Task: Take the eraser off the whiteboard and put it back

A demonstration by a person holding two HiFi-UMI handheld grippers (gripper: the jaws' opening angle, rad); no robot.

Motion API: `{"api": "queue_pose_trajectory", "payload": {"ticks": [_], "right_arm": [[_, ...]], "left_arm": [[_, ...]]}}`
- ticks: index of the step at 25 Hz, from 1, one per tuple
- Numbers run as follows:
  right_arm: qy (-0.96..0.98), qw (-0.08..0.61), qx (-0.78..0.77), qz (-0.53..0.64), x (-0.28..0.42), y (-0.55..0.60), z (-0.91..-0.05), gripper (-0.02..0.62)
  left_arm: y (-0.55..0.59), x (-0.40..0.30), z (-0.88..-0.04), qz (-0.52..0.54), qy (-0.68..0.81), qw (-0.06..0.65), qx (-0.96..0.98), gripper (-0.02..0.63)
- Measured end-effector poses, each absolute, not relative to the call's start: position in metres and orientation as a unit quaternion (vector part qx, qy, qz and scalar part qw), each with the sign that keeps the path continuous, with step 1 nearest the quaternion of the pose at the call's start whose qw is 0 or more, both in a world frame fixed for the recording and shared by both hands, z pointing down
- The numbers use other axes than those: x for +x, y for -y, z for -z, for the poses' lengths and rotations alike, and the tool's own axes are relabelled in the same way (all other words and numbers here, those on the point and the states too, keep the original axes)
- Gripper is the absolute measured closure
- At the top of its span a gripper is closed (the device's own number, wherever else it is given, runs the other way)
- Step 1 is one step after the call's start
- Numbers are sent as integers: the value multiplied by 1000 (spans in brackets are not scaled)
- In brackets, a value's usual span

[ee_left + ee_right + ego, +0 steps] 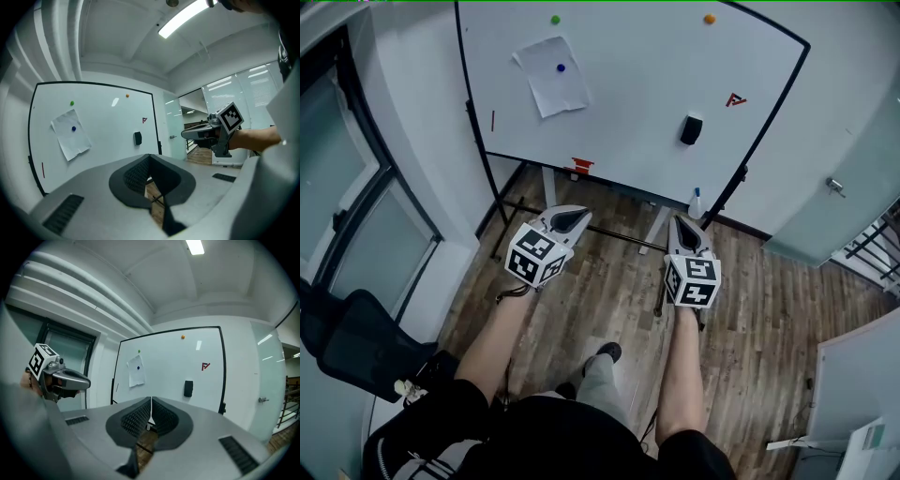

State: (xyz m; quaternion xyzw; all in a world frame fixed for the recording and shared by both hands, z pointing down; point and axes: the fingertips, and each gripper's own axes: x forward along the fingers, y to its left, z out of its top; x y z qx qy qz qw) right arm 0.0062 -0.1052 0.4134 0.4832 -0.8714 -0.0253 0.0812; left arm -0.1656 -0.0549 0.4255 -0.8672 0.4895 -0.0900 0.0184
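**Eraser sitting on the board**

You are holding your left tongs [577, 219] and right tongs [685, 232] pinched shut, gripping nothing. The small black block eraser [691, 128] is sticking to the right part of the big white whiteboard [637, 84], well apart from both tongs.

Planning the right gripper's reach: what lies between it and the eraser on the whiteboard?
In the head view: a blue-capped white bottle by the board's lower edge, then bare whiteboard up to the eraser. The right gripper, shut, touches neither.
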Motion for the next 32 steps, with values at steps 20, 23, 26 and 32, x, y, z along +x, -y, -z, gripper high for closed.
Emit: {"api": "queue_pose_trajectory", "payload": {"ticks": [20, 23, 26, 32], "right_arm": [[878, 55, 475, 19, 18, 342, -398, 569], [874, 59, 481, 21, 33, 362, -400, 569], [870, 67, 488, 20, 48, 379, -407, 569], [864, 66, 500, 10, 62, 402, -411, 569]], "left_arm": [[286, -143, -406, 78, -505, 14, -859, 589], [313, -121, -408, 73, -494, 10, -866, 588], [332, -101, -412, 75, -483, 9, -872, 588], [362, -83, -409, 77, -464, 13, -882, 588]]}}
